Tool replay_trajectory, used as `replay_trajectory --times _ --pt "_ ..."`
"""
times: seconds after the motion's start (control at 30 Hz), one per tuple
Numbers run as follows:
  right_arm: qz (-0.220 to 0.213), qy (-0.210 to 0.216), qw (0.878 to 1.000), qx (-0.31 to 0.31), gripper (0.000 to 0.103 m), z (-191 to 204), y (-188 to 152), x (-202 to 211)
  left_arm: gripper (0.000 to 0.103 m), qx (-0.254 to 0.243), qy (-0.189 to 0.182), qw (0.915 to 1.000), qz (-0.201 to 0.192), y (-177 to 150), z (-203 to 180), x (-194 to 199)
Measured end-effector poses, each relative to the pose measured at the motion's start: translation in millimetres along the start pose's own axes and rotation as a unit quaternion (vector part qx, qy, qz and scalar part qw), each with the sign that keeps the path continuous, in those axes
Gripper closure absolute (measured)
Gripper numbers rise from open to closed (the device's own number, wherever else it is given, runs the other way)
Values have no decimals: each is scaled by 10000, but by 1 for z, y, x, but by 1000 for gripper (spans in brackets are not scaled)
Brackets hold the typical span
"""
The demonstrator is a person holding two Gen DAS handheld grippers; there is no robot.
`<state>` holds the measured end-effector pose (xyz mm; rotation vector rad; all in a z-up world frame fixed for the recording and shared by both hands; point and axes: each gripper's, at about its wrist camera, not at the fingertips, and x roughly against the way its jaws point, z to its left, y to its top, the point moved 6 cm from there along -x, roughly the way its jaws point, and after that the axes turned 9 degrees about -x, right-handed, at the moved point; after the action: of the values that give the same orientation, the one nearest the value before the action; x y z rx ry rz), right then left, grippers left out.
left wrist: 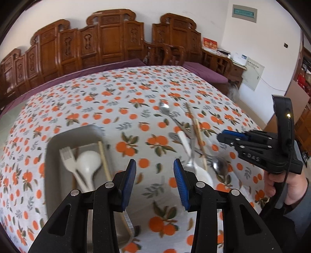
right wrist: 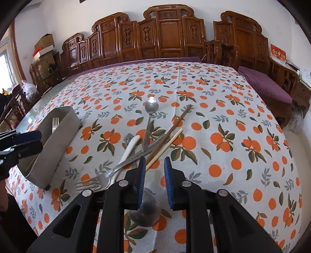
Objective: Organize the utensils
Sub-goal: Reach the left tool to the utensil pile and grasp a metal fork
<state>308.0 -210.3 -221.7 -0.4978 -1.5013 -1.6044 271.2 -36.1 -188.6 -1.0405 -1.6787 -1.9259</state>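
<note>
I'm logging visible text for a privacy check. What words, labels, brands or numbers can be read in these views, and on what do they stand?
"DAS": on the side of the right gripper, seen from the left wrist view.
Red card on the side furniture: gold characters, too blurred to read.
Green-framed wall plaque: print too small to read.
White wall panel: text lines too small to read.
White box with blue label: unreadable.

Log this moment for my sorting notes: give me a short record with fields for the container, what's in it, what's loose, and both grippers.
container: grey metal tray on the orange-print tablecloth
in tray: white plastic fork, white plastic spoon, light chopstick
loose pile: metal fork, metal spoon, white-handled utensil, dark chopstick, light chopstick
left gripper: open, empty, beside tray
right gripper: open, empty, at the pile
</note>
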Motion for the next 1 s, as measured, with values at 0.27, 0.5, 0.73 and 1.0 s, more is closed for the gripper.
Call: replay_trajectory --times 0.27,0.5,0.73,1.0 --pt "72 32 9999 -154 82 -10 1 -6 67 -372 -148 9987 305 8 -31 -31" --pt "55 142 9989 -434 82 -21 4 -6 68 -718 -240 9949 663 8 -47 -74" --pt "42 236 9984 -515 82 -22 6 -7 68 -626 -483 9930 875 6 -50 -100" --pt "61 278 9982 -520 82 -19 6 -8 81 -302 -799 9926 860 9 -46 -113"
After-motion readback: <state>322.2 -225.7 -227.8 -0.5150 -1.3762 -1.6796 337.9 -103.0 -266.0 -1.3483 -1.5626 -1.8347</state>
